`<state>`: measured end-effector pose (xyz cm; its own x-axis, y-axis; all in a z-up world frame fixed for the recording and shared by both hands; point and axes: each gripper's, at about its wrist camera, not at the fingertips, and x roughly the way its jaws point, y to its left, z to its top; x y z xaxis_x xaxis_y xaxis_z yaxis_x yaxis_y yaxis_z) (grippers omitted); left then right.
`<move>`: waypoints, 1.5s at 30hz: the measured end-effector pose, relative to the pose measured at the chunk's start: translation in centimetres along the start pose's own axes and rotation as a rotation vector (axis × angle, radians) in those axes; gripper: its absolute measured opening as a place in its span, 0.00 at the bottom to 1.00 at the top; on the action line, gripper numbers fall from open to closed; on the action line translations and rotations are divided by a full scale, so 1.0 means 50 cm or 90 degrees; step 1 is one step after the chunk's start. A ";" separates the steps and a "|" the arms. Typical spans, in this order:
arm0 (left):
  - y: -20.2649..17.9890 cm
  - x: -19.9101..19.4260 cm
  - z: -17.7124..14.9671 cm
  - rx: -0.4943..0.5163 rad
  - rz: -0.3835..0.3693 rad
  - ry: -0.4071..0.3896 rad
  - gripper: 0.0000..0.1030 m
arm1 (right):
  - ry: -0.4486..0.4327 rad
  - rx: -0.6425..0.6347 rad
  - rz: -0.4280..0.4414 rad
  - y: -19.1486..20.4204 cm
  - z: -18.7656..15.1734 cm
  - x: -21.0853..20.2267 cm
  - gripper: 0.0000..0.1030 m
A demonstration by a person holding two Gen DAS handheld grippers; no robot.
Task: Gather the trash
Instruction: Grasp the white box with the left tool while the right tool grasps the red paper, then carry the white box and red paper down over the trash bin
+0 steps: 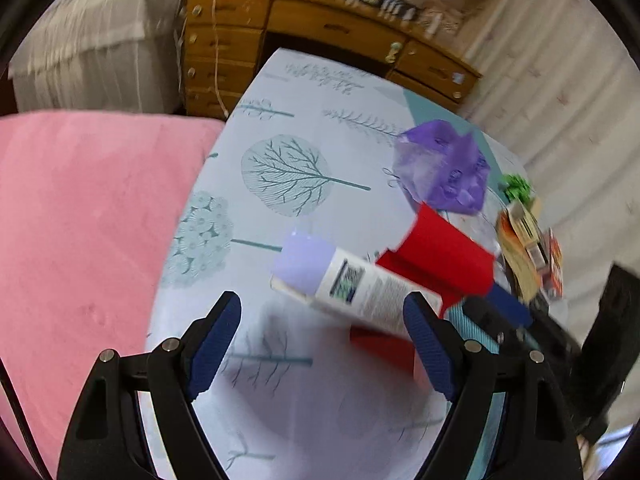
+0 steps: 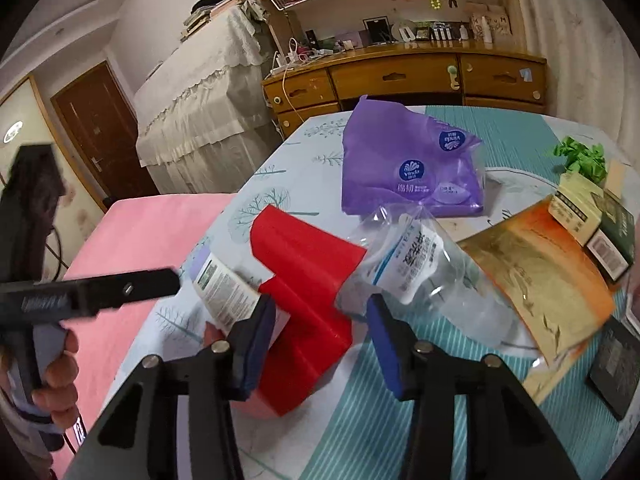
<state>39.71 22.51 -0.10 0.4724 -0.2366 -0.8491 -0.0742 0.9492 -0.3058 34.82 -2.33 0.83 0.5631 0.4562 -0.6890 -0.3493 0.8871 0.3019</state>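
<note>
My bed (image 2: 304, 168) carries the trash: purple wrapper (image 2: 404, 168), red box (image 2: 304, 280), crushed bottle (image 2: 424, 276), white tube (image 1: 360, 292). My left claw (image 1: 326, 332) tilts down, wide and empty, beside the tube. My right claw (image 2: 320, 344) straddles the red box, not gripping.

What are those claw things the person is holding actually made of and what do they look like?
Each gripper, left and right, is a black plastic fork of two angled arms with silver pivot pins, tipped with ribbed dark-blue pads. The left one's handle is black; a thin dark cable hangs nearby.
</note>
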 end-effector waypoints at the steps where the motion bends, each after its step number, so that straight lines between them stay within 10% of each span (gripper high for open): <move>1: 0.001 0.013 0.009 -0.012 0.003 0.008 0.79 | 0.001 -0.004 0.005 -0.002 0.000 0.004 0.46; 5: 0.005 0.043 0.022 -0.044 0.010 0.026 0.79 | 0.010 -0.019 0.024 -0.006 -0.001 0.023 0.44; 8: 0.008 0.059 0.028 -0.065 0.014 0.033 0.79 | 0.015 -0.050 0.034 0.005 -0.004 0.028 0.15; 11: 0.005 0.068 0.032 -0.075 0.014 0.036 0.79 | 0.011 -0.067 0.050 0.014 -0.018 0.014 0.07; 32: -0.084 0.128 0.004 -0.011 0.070 0.084 0.79 | -0.024 -0.035 0.012 -0.039 -0.154 -0.172 0.02; 39: -0.121 0.097 -0.039 0.056 0.106 0.065 0.38 | -0.039 -0.001 -0.004 -0.070 -0.163 -0.199 0.02; 45: -0.141 0.032 -0.107 0.102 0.110 0.051 0.32 | -0.052 0.001 -0.006 -0.054 -0.187 -0.246 0.02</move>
<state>36.30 14.32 -1.60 0.3934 -0.0769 -0.9161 -0.0042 0.9963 -0.0855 21.84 -10.99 2.32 0.6262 0.4518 -0.6354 -0.3425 0.8916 0.2963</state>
